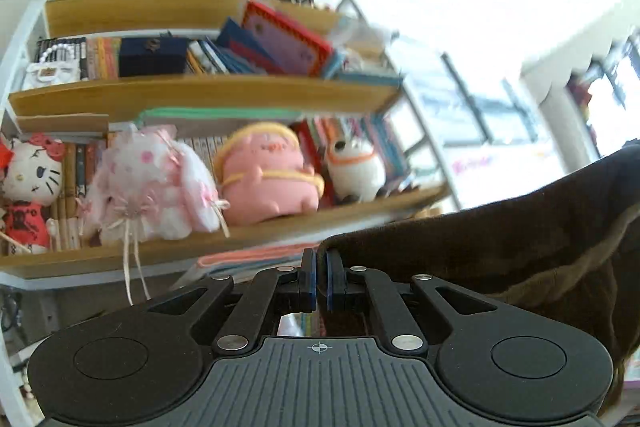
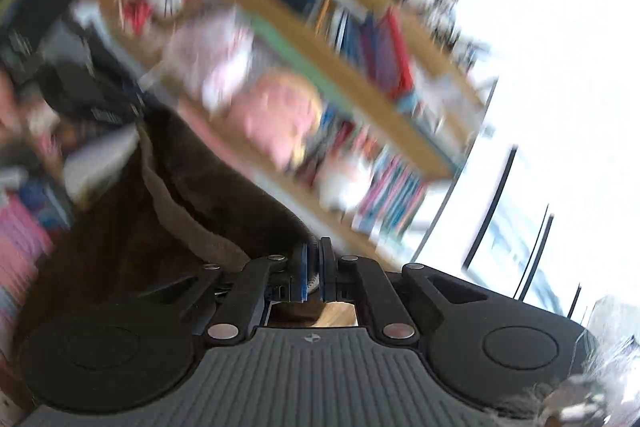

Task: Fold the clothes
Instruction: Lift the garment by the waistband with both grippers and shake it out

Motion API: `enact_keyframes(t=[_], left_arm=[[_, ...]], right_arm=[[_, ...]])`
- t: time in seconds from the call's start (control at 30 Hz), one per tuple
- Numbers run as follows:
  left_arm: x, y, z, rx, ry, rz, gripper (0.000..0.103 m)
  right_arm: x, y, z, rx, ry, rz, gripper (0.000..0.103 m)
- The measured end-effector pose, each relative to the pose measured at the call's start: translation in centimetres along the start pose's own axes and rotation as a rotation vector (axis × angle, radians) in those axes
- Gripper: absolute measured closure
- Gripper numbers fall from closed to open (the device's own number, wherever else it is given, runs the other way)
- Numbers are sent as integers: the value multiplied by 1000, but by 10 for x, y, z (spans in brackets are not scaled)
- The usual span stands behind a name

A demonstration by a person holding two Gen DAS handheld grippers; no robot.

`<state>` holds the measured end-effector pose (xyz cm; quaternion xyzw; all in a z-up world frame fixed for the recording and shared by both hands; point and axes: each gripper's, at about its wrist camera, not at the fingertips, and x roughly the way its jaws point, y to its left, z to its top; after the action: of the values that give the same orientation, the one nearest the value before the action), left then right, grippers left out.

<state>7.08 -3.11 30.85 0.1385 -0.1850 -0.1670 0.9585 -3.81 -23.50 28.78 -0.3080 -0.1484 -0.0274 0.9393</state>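
Note:
A dark brown garment [image 1: 500,243] with a lighter grey-brown band hangs in the air, stretched between my two grippers. My left gripper [image 1: 319,267] is shut on one top corner of it; the cloth runs off to the right and sags down. In the right wrist view my right gripper [image 2: 314,263] is shut on the other top edge of the brown garment [image 2: 224,195], which drapes to the left and down. Both grippers are raised and point towards the bookshelf. The right wrist view is blurred by motion.
A wooden bookshelf [image 1: 200,91] with books and plush toys, among them a pink one [image 1: 268,175], fills the background; it also shows in the right wrist view [image 2: 344,75]. Bright windows [image 1: 480,115] lie to the right.

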Motion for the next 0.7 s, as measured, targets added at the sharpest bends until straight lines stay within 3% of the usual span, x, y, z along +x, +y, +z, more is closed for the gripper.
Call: enact_keyframes(t=[0.07,0.13,0.23,0.33,0.4,0.47,0.53,0.63,0.7], left_arm=[[-28,16,-19,-8,16,-41,96],[-48,31,-62,-21,115,-95,96],[-68,40,-164,-47,438,-174,96],[-88,33,-270,-32,764,-224,96],[-101,27,-312,10,885,-237,96],[-106,34,-329,8,941,-192,96],[-111,42,-345,7,996,-147,94],[-116,61,-343,-15,1006,-87,92],[-118,75,-338,9,1001,-47,88]], right_arm=[[-31,19,21,24,29,57,99],[-53,48,27,61,113,165,98],[-72,122,7,156,352,413,99],[-78,219,-41,234,628,627,100],[-82,272,-74,304,807,725,102],[-86,308,-95,390,951,797,103],[-92,333,-103,449,1034,844,103],[-96,356,-97,495,1078,913,103],[-94,364,-88,497,1053,949,103]])
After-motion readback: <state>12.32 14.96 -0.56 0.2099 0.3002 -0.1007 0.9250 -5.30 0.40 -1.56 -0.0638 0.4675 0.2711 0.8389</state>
